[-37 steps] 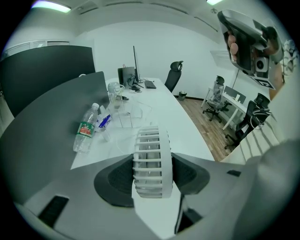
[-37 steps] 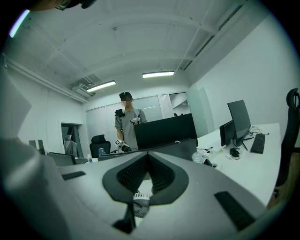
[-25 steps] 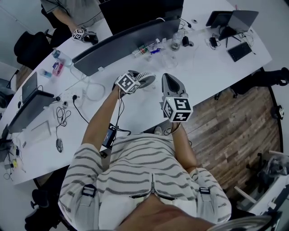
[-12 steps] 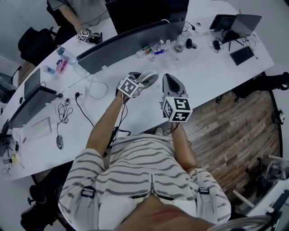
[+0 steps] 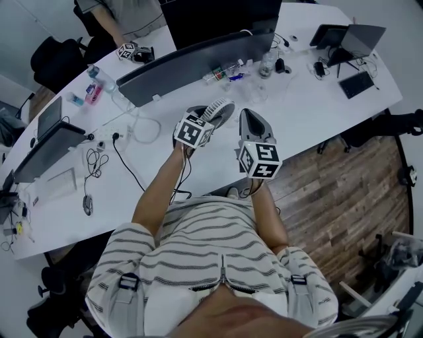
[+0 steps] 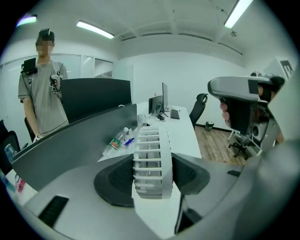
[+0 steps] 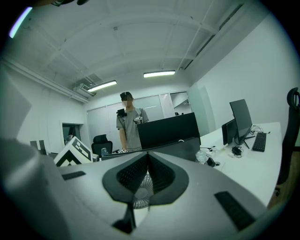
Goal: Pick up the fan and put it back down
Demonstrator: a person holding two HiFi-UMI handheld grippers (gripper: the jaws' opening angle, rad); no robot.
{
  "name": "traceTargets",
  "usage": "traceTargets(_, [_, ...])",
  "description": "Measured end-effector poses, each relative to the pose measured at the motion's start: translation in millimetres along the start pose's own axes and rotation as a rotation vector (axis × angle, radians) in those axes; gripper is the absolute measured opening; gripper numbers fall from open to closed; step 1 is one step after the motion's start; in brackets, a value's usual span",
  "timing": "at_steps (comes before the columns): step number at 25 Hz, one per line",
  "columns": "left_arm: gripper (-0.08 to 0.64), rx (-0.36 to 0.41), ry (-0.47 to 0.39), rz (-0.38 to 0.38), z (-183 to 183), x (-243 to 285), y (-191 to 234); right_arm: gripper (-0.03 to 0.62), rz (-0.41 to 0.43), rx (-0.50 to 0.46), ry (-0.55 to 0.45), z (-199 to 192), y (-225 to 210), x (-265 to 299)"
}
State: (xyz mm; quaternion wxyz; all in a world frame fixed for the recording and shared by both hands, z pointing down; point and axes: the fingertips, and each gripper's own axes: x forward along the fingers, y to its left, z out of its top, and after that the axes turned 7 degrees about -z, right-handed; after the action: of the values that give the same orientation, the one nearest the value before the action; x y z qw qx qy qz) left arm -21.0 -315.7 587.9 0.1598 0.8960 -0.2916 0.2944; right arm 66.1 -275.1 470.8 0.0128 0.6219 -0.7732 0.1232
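Note:
A small round white fan (image 5: 219, 109) with a ribbed grille hangs above the white desk (image 5: 310, 105), clamped edge-on between the two dark pads of my left gripper (image 5: 210, 116). The left gripper view shows the fan (image 6: 151, 161) filling the gap between the jaws, with both pads pressing on its sides. My right gripper (image 5: 246, 117) hovers just to the right of it, shut with nothing in it. In the right gripper view its jaws (image 7: 146, 174) meet at the tips, and the fan (image 7: 139, 194) shows through the small gap below them.
A long curved dark divider (image 5: 192, 63) runs across the desk behind the fan, with plastic bottles (image 5: 225, 69) at its foot. Cables (image 5: 125, 142), laptops (image 5: 46, 142) and tablets (image 5: 357, 82) lie around. A person (image 5: 122, 16) stands at the far side. Wooden floor (image 5: 344, 191) lies right.
My left gripper has lifted the fan higher off the desk and rolled a little. The right gripper has stayed where it was.

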Motion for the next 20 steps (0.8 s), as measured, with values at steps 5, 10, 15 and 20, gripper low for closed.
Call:
traceTargets(5, [0.23,-0.009,-0.047,0.013,10.6,-12.6,-9.8,0.012,-0.003,-0.001,-0.002,0.5,1.3,-3.5])
traceTargets(10, [0.229,-0.033,-0.095,0.04,21.2,-28.0,-13.6,0.012,-0.009,0.002,0.0,0.3,2.6,-4.4])
traceTargets(15, [0.23,-0.064,-0.146,0.083,29.3,-44.0,-15.4,0.012,-0.008,0.0,0.0,-0.1,4.6,-5.7])
traceTargets(20, [0.229,-0.115,-0.222,0.131,38.9,-57.6,-21.1,0.012,-0.009,-0.002,-0.002,-0.4,7.1,-6.9])
